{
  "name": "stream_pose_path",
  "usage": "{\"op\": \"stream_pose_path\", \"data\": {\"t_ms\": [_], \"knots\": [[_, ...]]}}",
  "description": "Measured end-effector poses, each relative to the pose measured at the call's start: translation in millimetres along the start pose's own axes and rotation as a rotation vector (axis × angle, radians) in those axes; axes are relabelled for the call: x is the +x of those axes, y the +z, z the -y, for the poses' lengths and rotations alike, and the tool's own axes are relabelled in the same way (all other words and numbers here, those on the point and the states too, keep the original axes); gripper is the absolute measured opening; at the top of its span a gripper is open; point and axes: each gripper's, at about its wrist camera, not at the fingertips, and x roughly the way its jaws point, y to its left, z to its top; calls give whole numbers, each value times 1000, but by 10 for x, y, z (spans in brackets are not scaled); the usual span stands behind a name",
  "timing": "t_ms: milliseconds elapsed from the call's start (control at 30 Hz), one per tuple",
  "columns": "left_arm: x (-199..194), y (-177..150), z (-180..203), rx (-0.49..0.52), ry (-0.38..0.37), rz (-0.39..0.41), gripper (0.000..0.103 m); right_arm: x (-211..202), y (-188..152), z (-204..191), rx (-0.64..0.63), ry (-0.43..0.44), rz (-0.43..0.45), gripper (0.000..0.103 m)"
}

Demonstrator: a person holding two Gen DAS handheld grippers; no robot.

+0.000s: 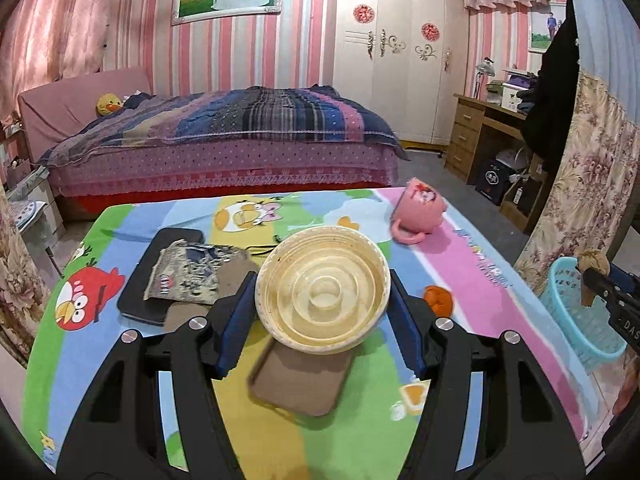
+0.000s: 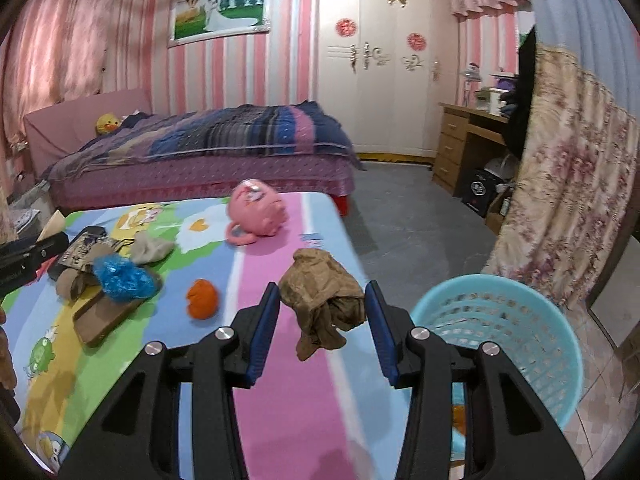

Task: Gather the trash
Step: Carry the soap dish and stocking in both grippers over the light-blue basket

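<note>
Through the left wrist camera, my left gripper has its jaws spread wide around a cream plastic bowl, both blue pads pressed to its rim, lifted above the cartoon tablecloth. Under it lie one brown phone case and one dark tablet with one crumpled wrapper on top. I count one orange peel, one pink mug on its side, and one blue basket off the table's right edge. The right gripper shows there too, carrying its brown wad over the basket.

From the right wrist camera, my right gripper sits about half open, and the brown crumpled wad fills the gap; I think the pads pinch it, though the contact is blurred. The basket stands just right of it on the floor, and something orange shows low at its side, possibly inside. On the cloth I count one blue crumpled bag, one grey rag, the peel, the mug and the wrapper.

I judge the job at an early-to-middle stage: two pieces in hand, several waiting.
</note>
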Motion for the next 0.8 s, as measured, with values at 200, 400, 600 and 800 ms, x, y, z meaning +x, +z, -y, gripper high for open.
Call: {"op": "stream_pose_path", "data": {"t_ms": [200,400,600,800], "knots": [[13,17,305,-2,-44,-3,61,-71,-107,292,-14,-53,-4,44],[33,-39,699,49,-80,-7,61,-130,-262,638,-9,-101,-18,44],[71,-127,1034,66,-131,-32,61,-175,-424,1047,33,-143,-35,44],[145,-300,1419,99,-166,-63,61,-227,-579,1421,68,-188,-50,44]]}}
